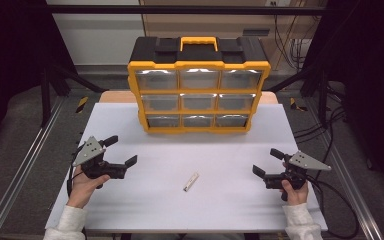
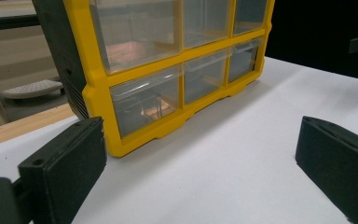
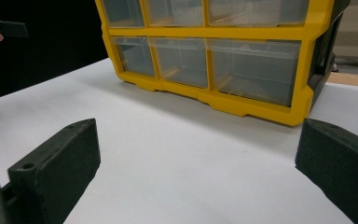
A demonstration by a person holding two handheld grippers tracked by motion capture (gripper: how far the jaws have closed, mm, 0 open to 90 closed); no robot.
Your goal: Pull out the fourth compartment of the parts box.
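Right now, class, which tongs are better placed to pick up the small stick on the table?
Probably the left tongs: open and slightly nearer the stick than the right tongs.

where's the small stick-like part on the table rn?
High view: the small pale stick lies on the white table, front centre, between the left gripper and right gripper, well before the yellow drawer organizer.

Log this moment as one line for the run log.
left gripper: open, empty | right gripper: open, empty | small stick: flat on table, between grippers, untouched | drawer organizer: upright at far edge, drawers shut
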